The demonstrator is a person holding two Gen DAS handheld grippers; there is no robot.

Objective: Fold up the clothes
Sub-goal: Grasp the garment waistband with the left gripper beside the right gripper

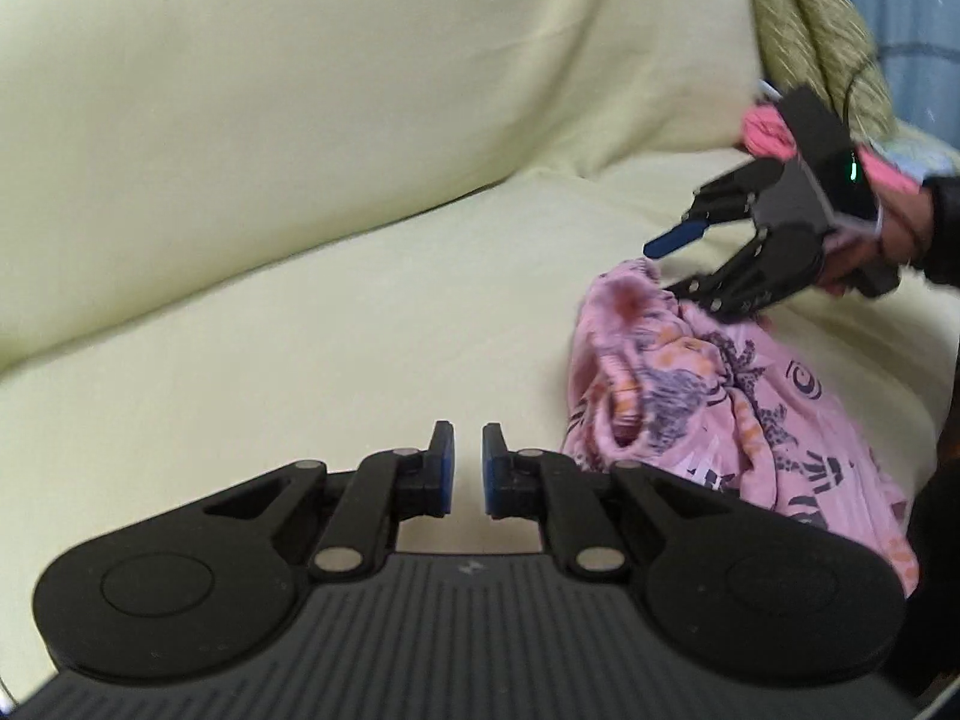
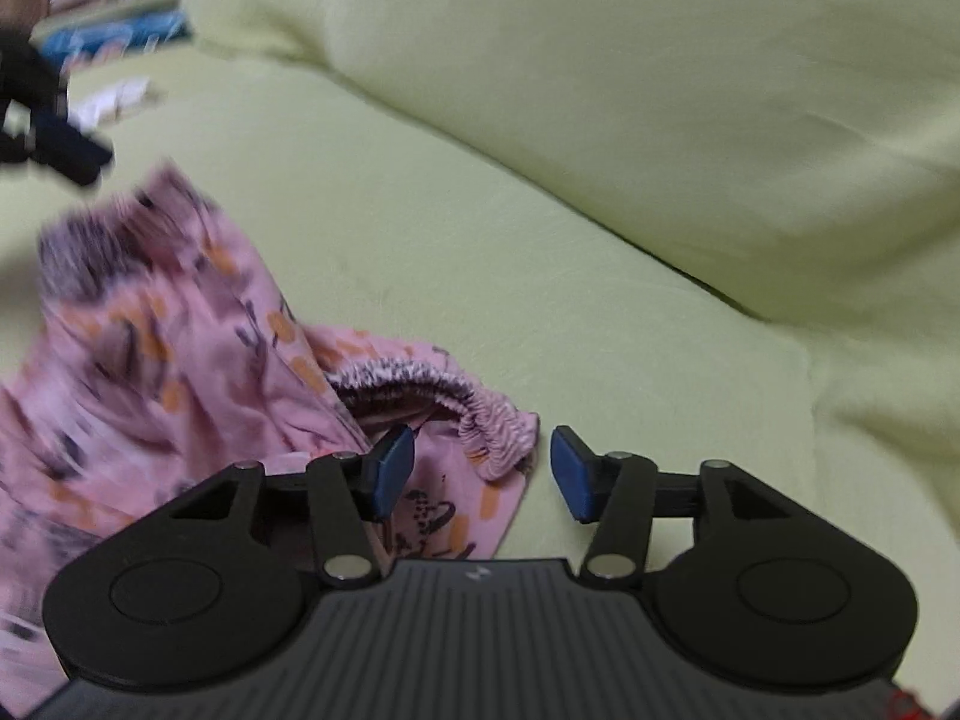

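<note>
A crumpled pink printed garment w/ a gathered elastic waistband (image 2: 180, 360) is seen lying in a heap on the pale yellow-green fabric sofa seat (image 2: 540, 252), nothing folded yet. The waistband end is bunched near the seat's front, just ahead of the right gripper (image 2: 483, 468).

The right gripper's jaws are held apart; the elastic edge sits between them but isn't pressed by either blue pad, so nothing is gripped. The left gripper (image 1: 468, 468) is seen nearly closed, a thin gap left between pads, nothing caught in it; only bare sofa cover lies ahead of it, w/ the garment off to its right side.

Risks, as judged from here:
- Several layers could be pinched at once, since the fabric is piled on itself; the piece would then be lifted as a lump, not spread
- Waistband could be missed if the jaws are closed too far back
- Left gripper, shut and off the cloth, would need reopening before any corner is taken
</note>
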